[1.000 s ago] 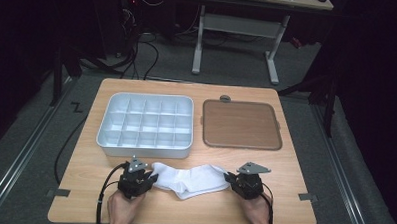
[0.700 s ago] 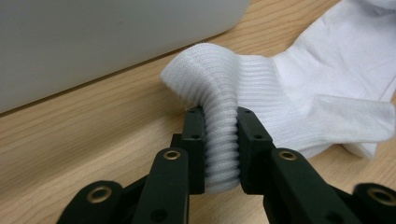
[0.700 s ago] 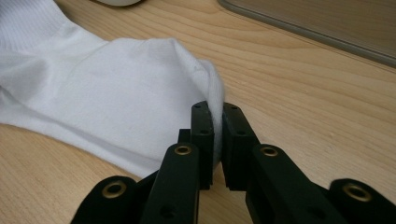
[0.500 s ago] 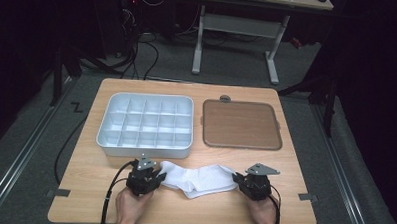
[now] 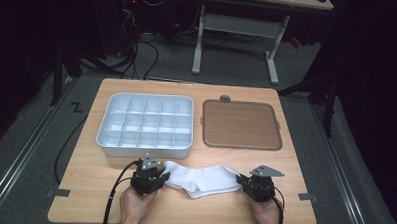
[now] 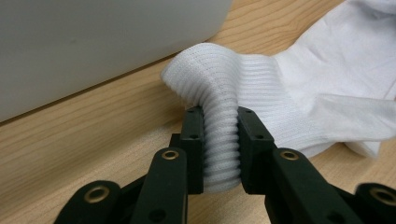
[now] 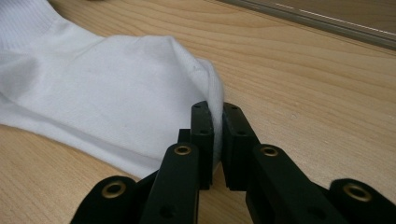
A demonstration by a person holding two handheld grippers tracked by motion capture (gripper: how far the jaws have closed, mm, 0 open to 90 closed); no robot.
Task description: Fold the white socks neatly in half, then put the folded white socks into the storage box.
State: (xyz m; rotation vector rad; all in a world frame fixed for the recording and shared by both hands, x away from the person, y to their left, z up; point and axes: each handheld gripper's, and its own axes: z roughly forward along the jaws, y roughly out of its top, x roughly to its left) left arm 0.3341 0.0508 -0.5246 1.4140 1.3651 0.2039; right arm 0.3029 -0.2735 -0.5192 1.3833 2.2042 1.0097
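In the left gripper view the sock (image 6: 280, 88) runs off the right edge, and the tray (image 6: 93, 46) is a cropped grey wall. The left claw (image 5: 165, 177) hides the cuff; forearms leave the frame.

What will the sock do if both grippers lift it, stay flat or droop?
It will probably droop in the middle: the sock is soft cloth that bunches and folds where the left gripper pinches its ribbed cuff. It looks light. The right gripper holds only a thin edge, so that end might slip out.
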